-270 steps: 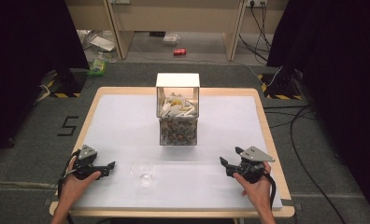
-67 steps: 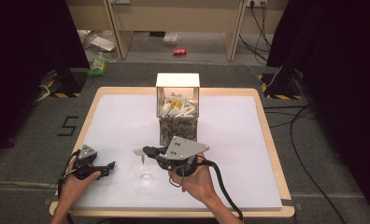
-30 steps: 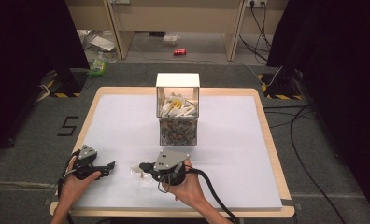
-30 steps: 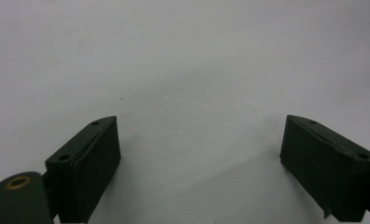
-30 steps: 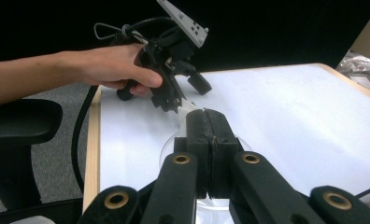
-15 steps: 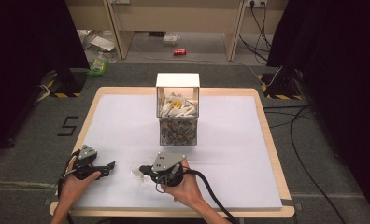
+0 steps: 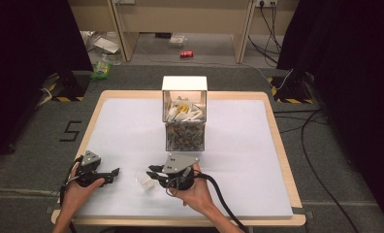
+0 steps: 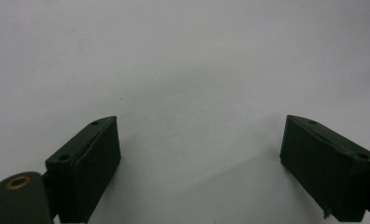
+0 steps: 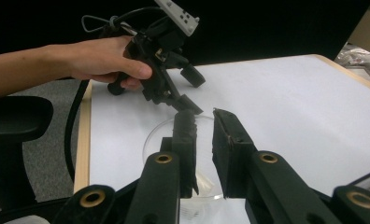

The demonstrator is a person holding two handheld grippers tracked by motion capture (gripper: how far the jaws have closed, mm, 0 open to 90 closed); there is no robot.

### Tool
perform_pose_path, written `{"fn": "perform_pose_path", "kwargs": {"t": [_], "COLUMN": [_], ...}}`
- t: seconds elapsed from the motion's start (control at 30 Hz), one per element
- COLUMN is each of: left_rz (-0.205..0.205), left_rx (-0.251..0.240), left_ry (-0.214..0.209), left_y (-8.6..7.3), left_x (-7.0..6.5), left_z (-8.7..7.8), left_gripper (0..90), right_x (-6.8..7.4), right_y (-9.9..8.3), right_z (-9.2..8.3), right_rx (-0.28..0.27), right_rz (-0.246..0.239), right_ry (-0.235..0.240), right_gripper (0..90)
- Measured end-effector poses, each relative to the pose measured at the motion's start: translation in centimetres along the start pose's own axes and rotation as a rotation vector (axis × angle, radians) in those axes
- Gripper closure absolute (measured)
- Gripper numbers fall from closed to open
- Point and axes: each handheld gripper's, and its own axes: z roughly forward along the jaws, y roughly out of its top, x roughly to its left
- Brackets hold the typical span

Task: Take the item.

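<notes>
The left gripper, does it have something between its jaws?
No. In the left gripper view, the left gripper has its jaws wide apart with just the bare white table between them.

Near the front edge of the white-topped wooden table (image 7: pixel 238 145), the right gripper (image 7: pixel 151 174) reaches a small clear round dish (image 7: pixel 142 177), its jaws having just been opening with the rim between them. The left gripper (image 7: pixel 113 173) rests near the front left corner, just beside the dish. A clear plastic box (image 7: pixel 184 119) of pale scraps stands towards the middle of the rear edge.

clear dish (image 7: pixel 142 177) on the table (image 7: pixel 258 145) near its front edge, between left gripper (image 7: pixel 113 173) and right gripper (image 7: pixel 152 174), box of items (image 7: pixel 184 116) behind them at table centre
</notes>
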Motion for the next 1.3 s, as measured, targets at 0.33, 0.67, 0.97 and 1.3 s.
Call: {"fn": "perform_pose_path", "kwargs": {"t": [0.33,0.67,0.97,1.3], "left_rz": [0.000,0.001,0.000,0.000], "left_rx": [0.000,0.002,0.000,0.000], "left_ry": [0.000,-0.001,0.000,0.000], "left_y": [0.0,0.0,0.0,0.0], "left_x": [0.0,0.0,0.0,0.0], "left_z": [0.0,0.0,0.0,0.0], "left_gripper": [11.3,11.3,11.3,11.3], "right_x": [-0.5,-1.7,-2.7,-3.5], "right_y": [0.0,-0.4,-1.1,-2.0], "right_z": [-0.7,-2.6,-4.4,-5.5], "right_rx": [-0.003,-0.011,-0.021,-0.017], "right_rz": [0.014,0.047,0.078,0.118], "right_ry": [-0.021,-0.075,-0.126,-0.168], "right_gripper": [73.4,67.2,63.6,57.7]}}
